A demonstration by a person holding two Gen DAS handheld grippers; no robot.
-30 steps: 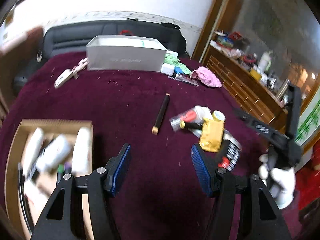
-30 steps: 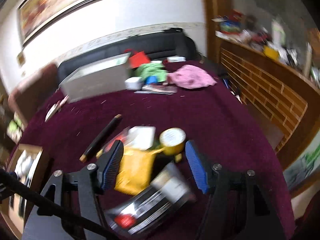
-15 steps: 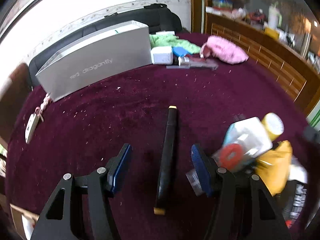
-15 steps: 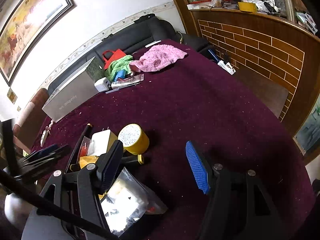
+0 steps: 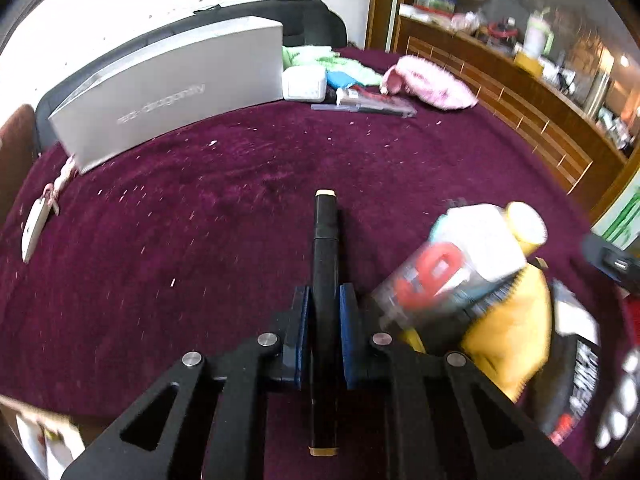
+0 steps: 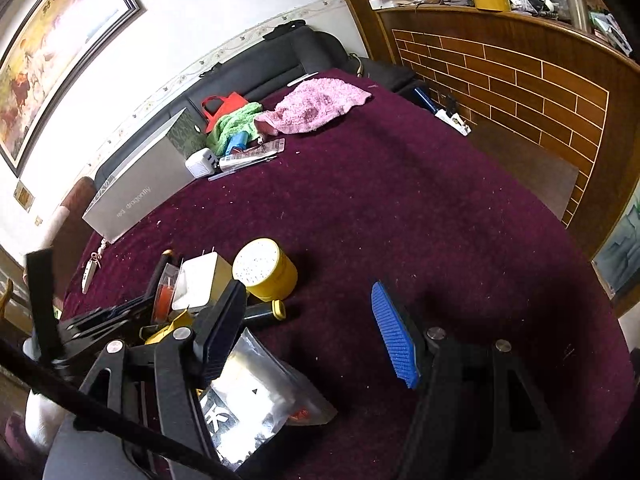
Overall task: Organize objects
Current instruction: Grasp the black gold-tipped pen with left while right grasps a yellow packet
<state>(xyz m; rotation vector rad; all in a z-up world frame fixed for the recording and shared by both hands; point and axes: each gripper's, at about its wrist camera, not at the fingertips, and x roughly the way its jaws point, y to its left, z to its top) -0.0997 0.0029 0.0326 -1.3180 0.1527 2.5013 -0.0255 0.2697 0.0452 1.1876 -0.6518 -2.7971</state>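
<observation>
A black tube with gold ends [image 5: 326, 232] lies on the maroon tablecloth [image 5: 200, 220], pointing away from me. My left gripper [image 5: 324, 300] is shut on the tube's middle, blue pads pressed to both sides. Right of it is a pile: a clear case with a red reel [image 5: 436, 276], a white charger [image 5: 480, 236], a yellow jar [image 5: 526, 224] and a yellow pouch [image 5: 508, 332]. My right gripper [image 6: 308, 300] stands open over bare cloth beside the yellow jar [image 6: 266, 270], nothing between its fingers. Its left finger overlaps a silver bag [image 6: 248, 404].
A long silver box [image 5: 168, 88] stands at the table's back, with a white adapter [image 5: 302, 84], green cloth [image 5: 312, 56] and pink cloth [image 5: 428, 84] beside it. A white tag [image 5: 34, 228] lies far left. A wooden counter [image 6: 520, 80] borders the right side.
My left gripper came down over the black tube and closed on it. My right gripper swung right, off the pile, then held still and open.
</observation>
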